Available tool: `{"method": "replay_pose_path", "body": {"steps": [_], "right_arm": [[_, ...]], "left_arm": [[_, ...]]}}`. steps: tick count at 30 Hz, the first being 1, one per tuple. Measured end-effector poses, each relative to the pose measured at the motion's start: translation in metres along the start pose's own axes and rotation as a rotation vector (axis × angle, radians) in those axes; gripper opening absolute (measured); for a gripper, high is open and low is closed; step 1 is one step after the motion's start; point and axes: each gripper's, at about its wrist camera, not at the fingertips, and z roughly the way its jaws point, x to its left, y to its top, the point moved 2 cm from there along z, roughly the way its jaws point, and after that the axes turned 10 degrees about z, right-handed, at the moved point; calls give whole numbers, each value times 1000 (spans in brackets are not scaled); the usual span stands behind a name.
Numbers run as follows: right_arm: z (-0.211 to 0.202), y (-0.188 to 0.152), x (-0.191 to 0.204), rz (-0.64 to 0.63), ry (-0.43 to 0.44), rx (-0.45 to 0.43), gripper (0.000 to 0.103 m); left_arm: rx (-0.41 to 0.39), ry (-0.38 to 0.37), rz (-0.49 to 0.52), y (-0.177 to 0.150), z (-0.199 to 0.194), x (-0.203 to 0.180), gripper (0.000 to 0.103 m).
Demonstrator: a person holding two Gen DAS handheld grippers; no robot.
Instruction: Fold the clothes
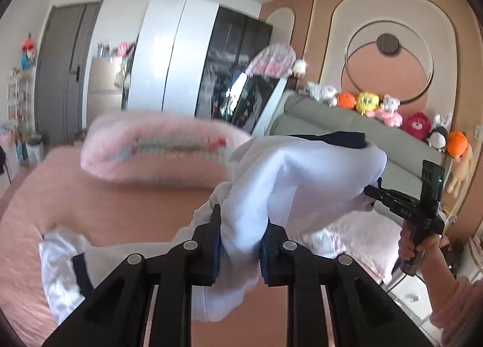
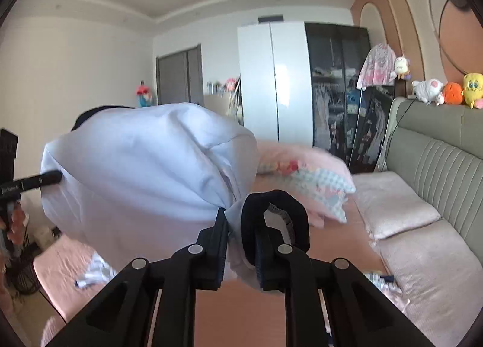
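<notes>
Bedroom scene, seen from 2 gripper-mounted fisheye cameras. White garment with dark navy trim held up in the air above a pink bed, stretched between 2 handheld grippers. Left gripper with its black fingers pinching a bunched fold of the white cloth; more of the cloth trailing down to the bed at lower left, showing a navy-edged cuff. Right gripper likewise clamped on fabric, pinching white cloth together with a navy-trimmed opening looped over 1 finger. From the left camera, a hand gripping the handle of the right gripper at the far end of the garment. Behind the garment, a folded pink blanket lying on the bed. Beyond that, a grey padded headboard topped with a row of plush toys, pale pillows, and a white and black wardrobe.
</notes>
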Motion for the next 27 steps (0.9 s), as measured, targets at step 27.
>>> {"method": "replay_pose_path", "body": {"steps": [27], "right_arm": [[199, -288, 50, 117, -146, 741, 48]], "left_arm": [[469, 231, -364, -218, 138, 0, 38]]}}
